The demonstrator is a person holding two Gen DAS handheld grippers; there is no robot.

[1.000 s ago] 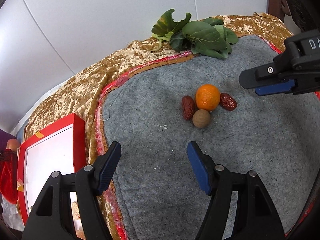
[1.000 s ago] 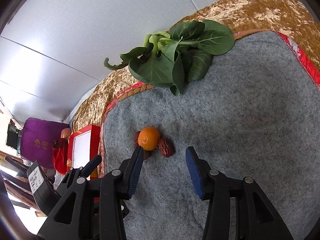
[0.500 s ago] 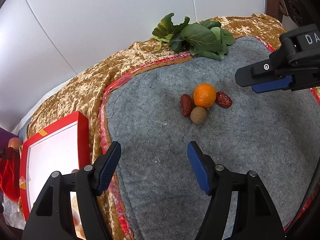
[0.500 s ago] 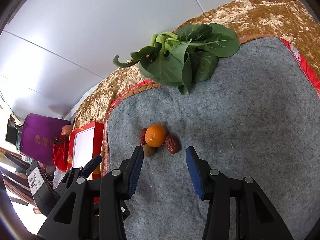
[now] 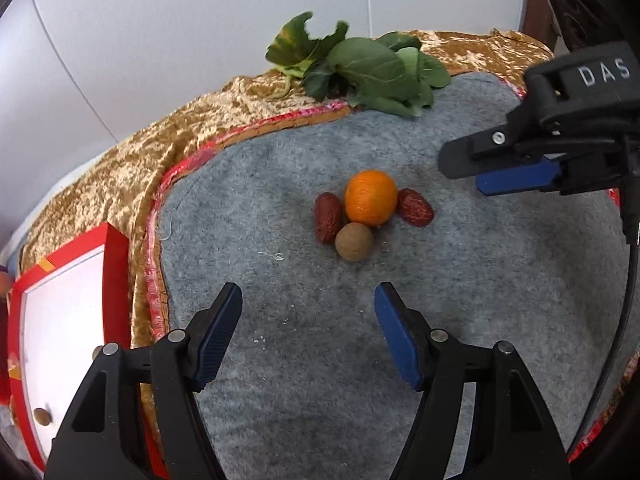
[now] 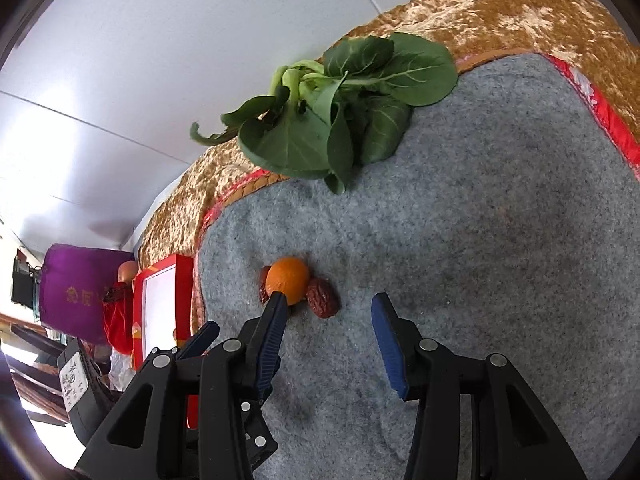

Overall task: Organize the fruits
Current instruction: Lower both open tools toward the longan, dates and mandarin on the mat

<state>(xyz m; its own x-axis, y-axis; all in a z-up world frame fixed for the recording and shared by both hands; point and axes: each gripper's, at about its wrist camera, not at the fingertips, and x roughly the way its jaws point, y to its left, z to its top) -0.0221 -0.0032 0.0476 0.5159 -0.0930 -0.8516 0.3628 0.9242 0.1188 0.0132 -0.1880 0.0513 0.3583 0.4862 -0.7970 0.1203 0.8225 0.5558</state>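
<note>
On the grey felt mat (image 5: 460, 288) lies a small cluster: an orange mandarin (image 5: 371, 197), a brown round fruit (image 5: 354, 241) in front of it, and two red dates (image 5: 328, 217) (image 5: 416, 207) at its sides. My left gripper (image 5: 308, 300) hovers open just short of the cluster, nothing between its fingers. The right gripper (image 5: 464, 168) comes in from the right, beside the right date. In the right wrist view the right gripper (image 6: 330, 304) stands open; its left finger overlaps the mandarin (image 6: 289, 283), with a date (image 6: 322, 297) beside it. Nothing is held.
A bunch of green leafy vegetable (image 5: 368, 76) (image 6: 336, 120) lies at the mat's far edge on a gold cloth (image 5: 132, 160). A red box with a white inside (image 5: 60, 312) (image 6: 160, 312) stands off the mat's left side. A white wall is behind.
Both views have shifted slightly; the fruit cluster sits a little higher and farther in the left wrist view. The right gripper has edged closer to the cluster. Neither gripper's opening has changed.
</note>
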